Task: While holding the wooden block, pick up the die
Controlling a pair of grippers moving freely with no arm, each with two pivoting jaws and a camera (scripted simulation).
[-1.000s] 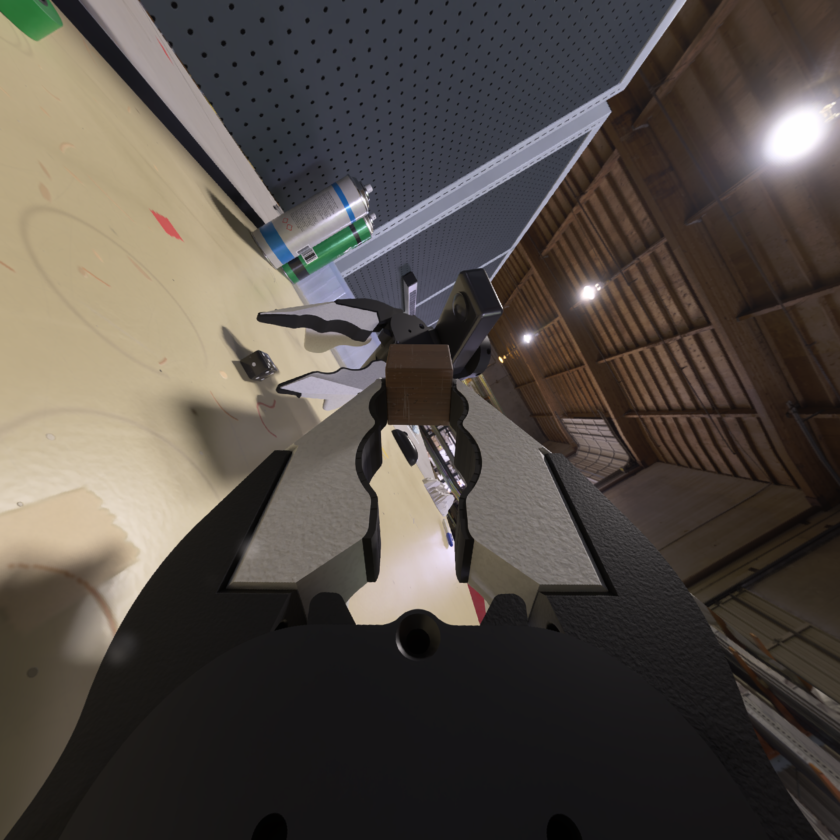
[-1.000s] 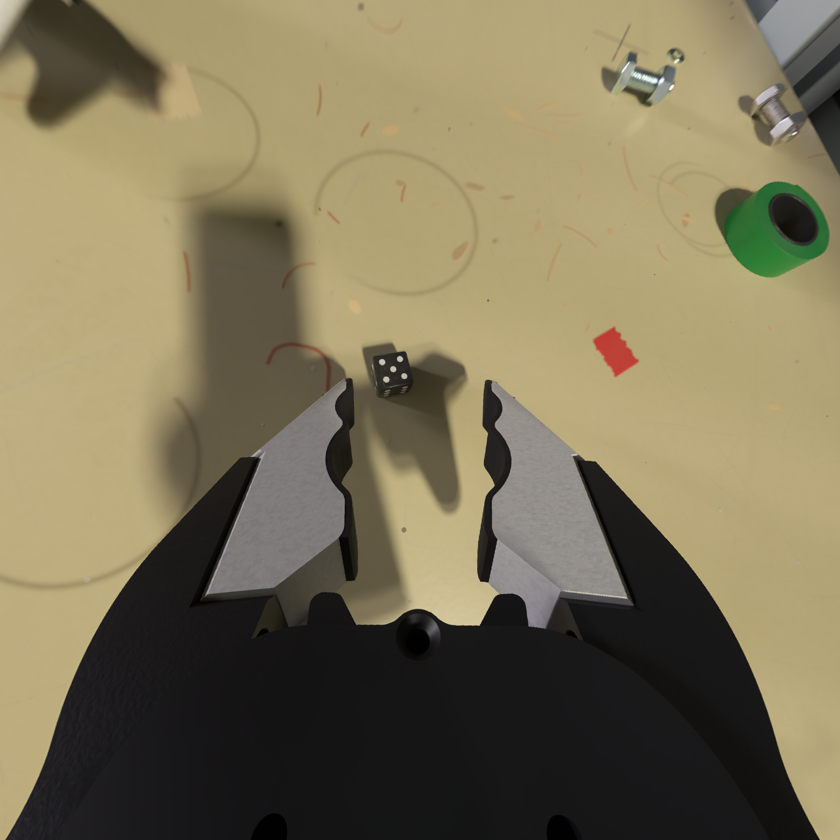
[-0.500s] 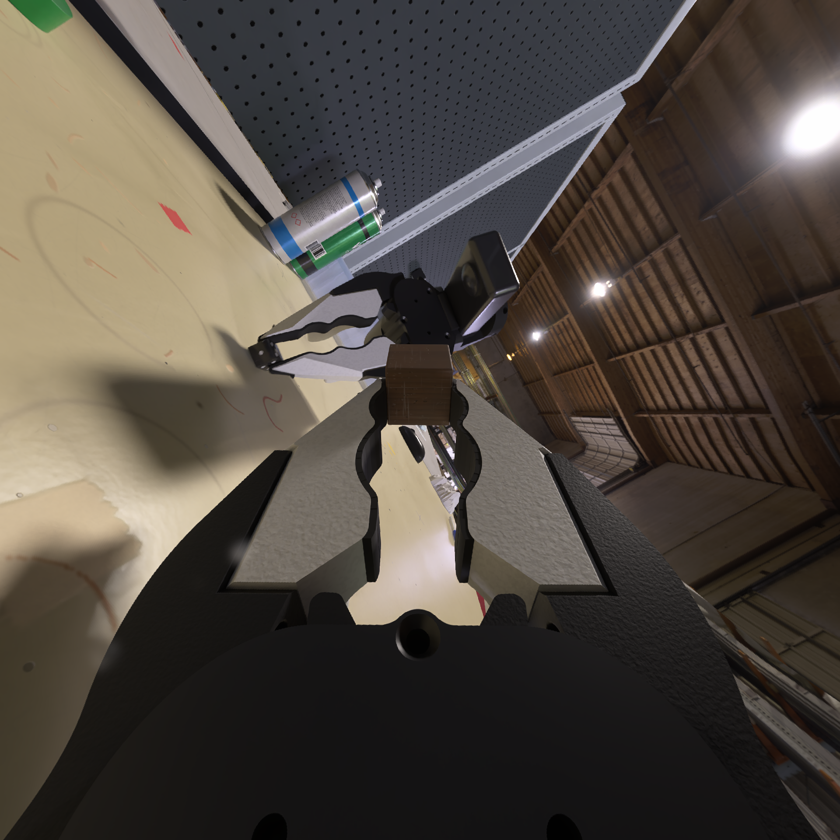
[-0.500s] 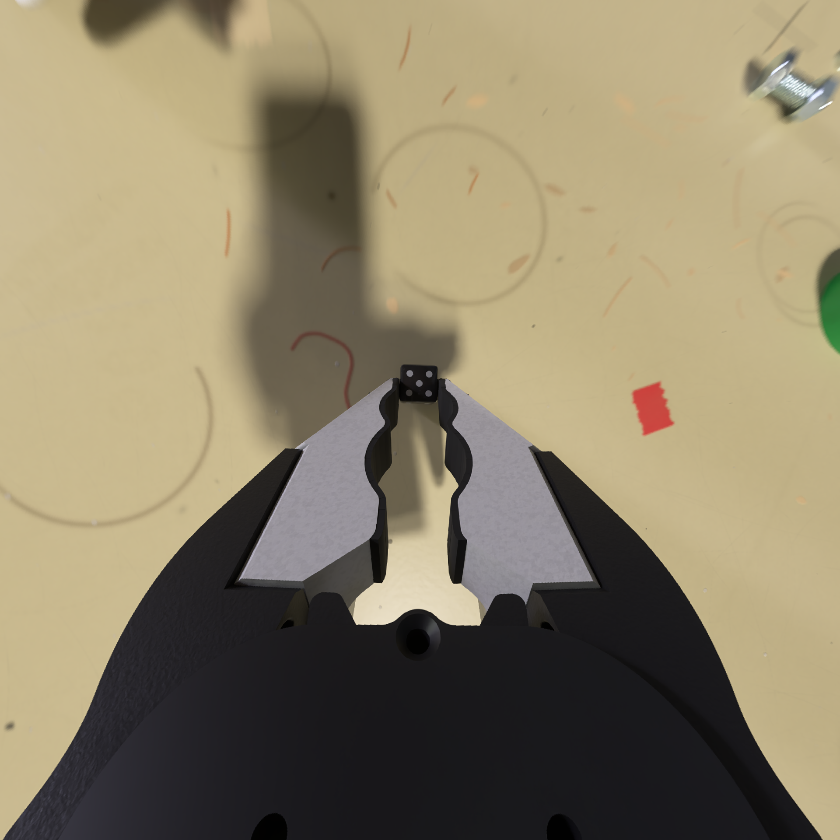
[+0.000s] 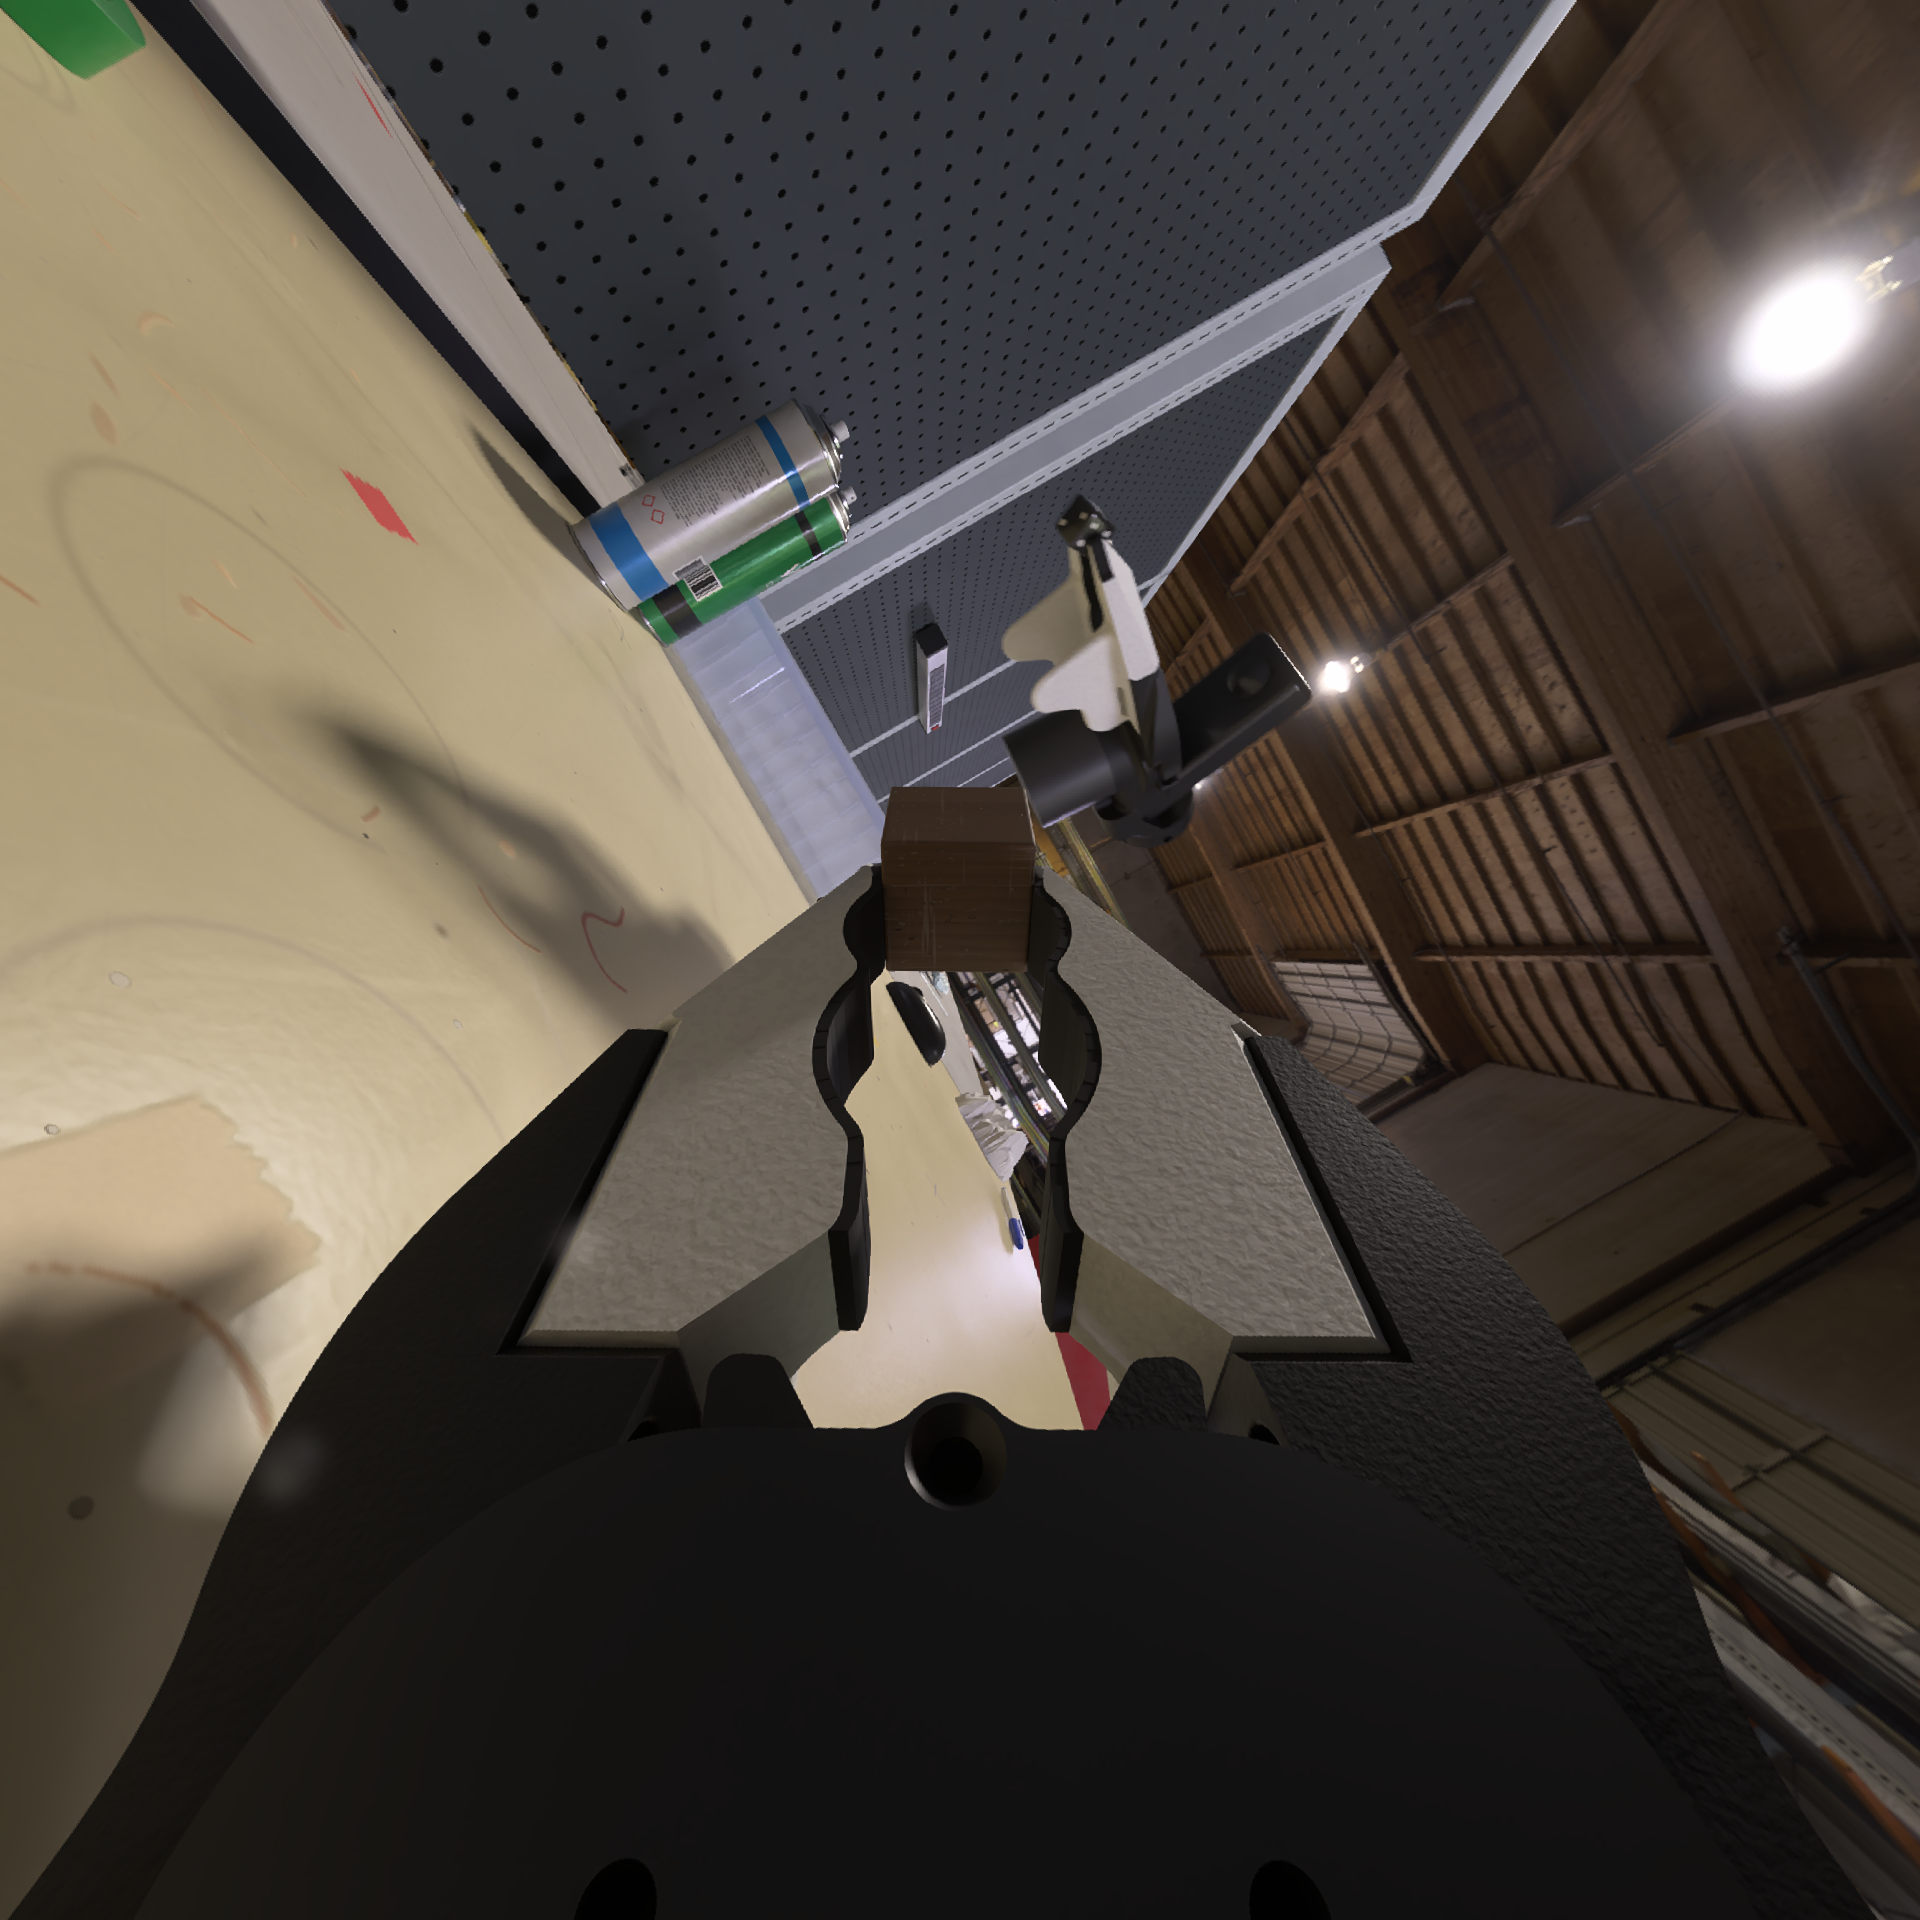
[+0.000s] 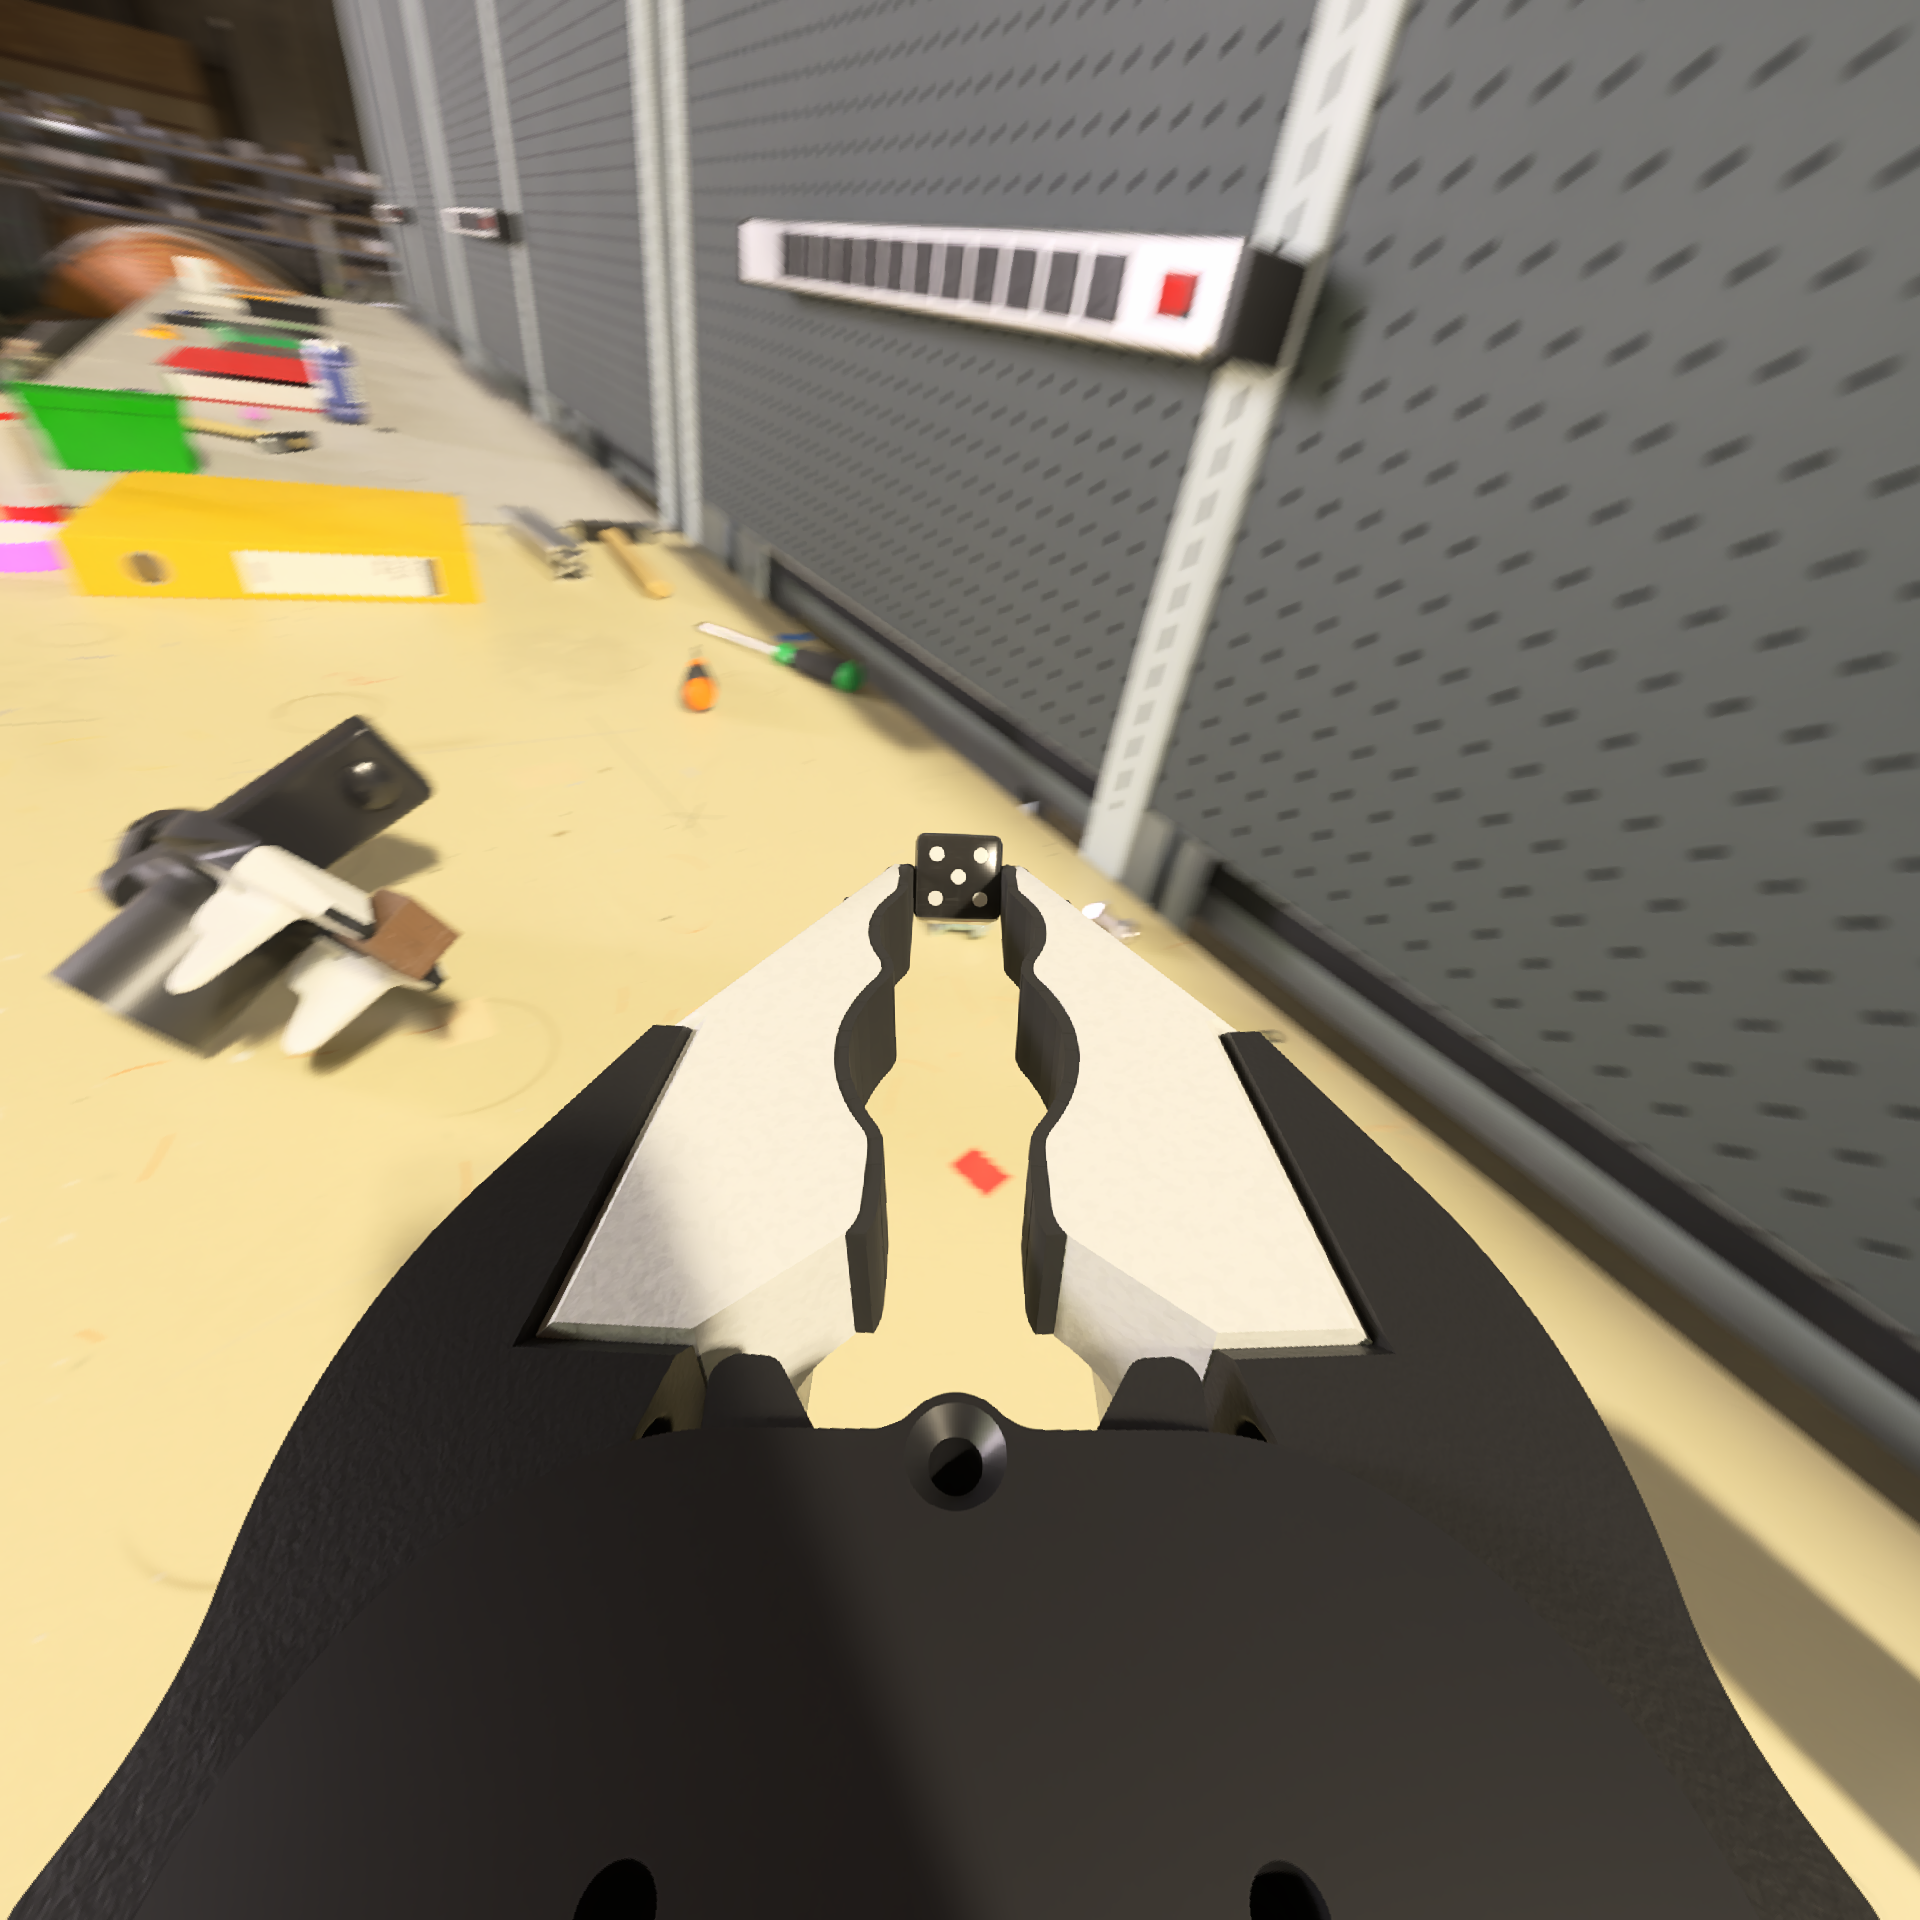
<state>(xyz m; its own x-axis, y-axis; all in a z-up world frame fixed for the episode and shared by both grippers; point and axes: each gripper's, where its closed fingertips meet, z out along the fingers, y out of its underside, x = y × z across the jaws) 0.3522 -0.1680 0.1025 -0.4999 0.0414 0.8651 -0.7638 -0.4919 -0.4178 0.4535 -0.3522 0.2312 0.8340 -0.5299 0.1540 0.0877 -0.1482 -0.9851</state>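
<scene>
My left gripper (image 5: 956, 904) is shut on the brown wooden block (image 5: 956, 894), held at its fingertips above the tan workbench (image 5: 208, 727). My right gripper (image 6: 958, 883) is shut on the small black die (image 6: 958, 878) with white pips, pinched at the fingertips and raised off the bench. In the left wrist view the right gripper (image 5: 1086, 540) shows high up, tips pointing up with the die (image 5: 1084, 517) at its end. In the right wrist view the left gripper (image 6: 416, 961) shows at the left with the block (image 6: 410, 935) in it.
Two spray cans (image 5: 717, 520) and a clear plastic box (image 5: 769, 717) stand by the grey pegboard wall (image 5: 935, 260). A power strip (image 6: 987, 275) hangs on the pegboard. A yellow binder (image 6: 270, 540), screwdrivers (image 6: 790, 655) and a red mark (image 6: 980, 1171) lie on the bench.
My right gripper has lifted the die off the bench and swung up, now facing the pegboard instead of the bench top. My left gripper still holds the block, barely moved.
</scene>
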